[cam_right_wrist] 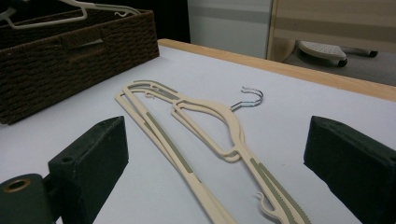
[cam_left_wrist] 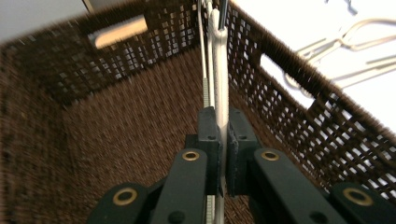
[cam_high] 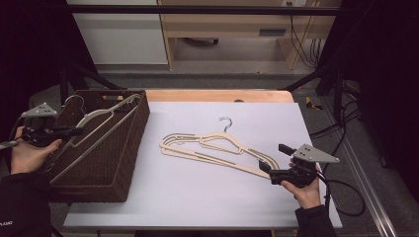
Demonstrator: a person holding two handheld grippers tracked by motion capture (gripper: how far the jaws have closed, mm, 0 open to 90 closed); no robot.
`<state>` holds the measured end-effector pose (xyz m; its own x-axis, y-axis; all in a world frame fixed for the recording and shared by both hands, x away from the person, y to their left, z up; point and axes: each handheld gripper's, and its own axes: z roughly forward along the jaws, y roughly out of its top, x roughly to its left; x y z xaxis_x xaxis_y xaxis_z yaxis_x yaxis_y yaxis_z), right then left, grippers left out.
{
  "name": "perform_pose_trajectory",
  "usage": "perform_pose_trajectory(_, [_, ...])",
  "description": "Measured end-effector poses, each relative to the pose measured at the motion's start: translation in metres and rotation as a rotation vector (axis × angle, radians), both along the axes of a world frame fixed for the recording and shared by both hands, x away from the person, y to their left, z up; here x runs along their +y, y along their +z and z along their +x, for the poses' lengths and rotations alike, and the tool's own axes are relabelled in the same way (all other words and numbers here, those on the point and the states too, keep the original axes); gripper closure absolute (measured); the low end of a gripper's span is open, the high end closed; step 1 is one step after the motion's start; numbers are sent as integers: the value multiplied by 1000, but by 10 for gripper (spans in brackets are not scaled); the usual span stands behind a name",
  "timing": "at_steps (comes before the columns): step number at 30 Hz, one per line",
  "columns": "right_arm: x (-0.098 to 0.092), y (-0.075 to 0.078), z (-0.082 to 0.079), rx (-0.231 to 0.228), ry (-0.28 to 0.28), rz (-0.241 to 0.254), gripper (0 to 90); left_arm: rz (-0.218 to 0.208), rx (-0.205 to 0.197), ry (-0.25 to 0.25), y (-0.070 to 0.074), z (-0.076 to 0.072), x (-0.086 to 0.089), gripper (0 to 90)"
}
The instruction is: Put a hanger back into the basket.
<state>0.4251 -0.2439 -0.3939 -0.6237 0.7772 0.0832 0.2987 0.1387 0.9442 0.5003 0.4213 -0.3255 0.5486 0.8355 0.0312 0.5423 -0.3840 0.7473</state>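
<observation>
A pale grey hanger point(cam_high: 99, 126) leans tilted inside the brown wicker basket point(cam_high: 132, 148) at the table's left. My left gripper point(cam_high: 78, 131) is shut on its lower bar, over the basket's left side. In the left gripper view the jaws pinch the hanger point(cam_left_wrist: 220, 70) edge-on above the basket's woven floor point(cam_left_wrist: 116, 140). Two cream hangers point(cam_high: 217, 148) lie overlapping on the white mat, one with a metal hook point(cam_high: 225, 122). My right gripper point(cam_high: 274, 159) stands open at their right end. In the right gripper view the cream hangers point(cam_right_wrist: 187, 121) run between the wide-apart jaws.
The white mat point(cam_high: 197, 197) covers a wooden table whose back edge point(cam_high: 217, 95) shows. Cables point(cam_high: 346, 197) trail off the right side. A wooden desk point(cam_high: 227, 29) and a chair base point(cam_right_wrist: 322, 49) stand beyond the table.
</observation>
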Motion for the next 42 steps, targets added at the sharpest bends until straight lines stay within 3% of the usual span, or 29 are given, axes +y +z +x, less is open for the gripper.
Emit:
perform_pose_trajectory(7, [3,-2,0,6,6,-3,66,11,82,30,-32,10,-6,860])
perform_pose_trajectory(11, [3,-3,2,10,2,-1,67,1,109,56,-40,11,0,855])
perform_pose_trajectory(15, [5,-4,3,17,-4,-2,68,3,129,113,-43,11,4,825])
perform_pose_trajectory(18, [6,-5,4,17,-6,-7,69,-43,89,171,-37,5,7,728])
perform_pose_trajectory(21, [6,-5,4,18,-10,-12,69,-27,37,217,-27,-5,7,639])
perform_pose_trajectory(26, [4,-3,5,18,-19,-12,72,-61,-61,250,-10,-24,2,470])
perform_pose_trajectory(31, [5,-2,7,19,-31,-15,80,-119,-166,202,1,-40,-19,381])
perform_pose_trajectory(34, [7,-2,10,25,-37,-21,85,-196,-230,131,6,-48,-44,300])
perform_pose_trajectory(37, [8,-4,15,29,-42,-42,91,-242,-262,74,7,-53,-67,220])
perform_pose_trajectory(42, [10,-4,24,40,-53,-53,98,-271,-316,-23,7,-65,-113,135])
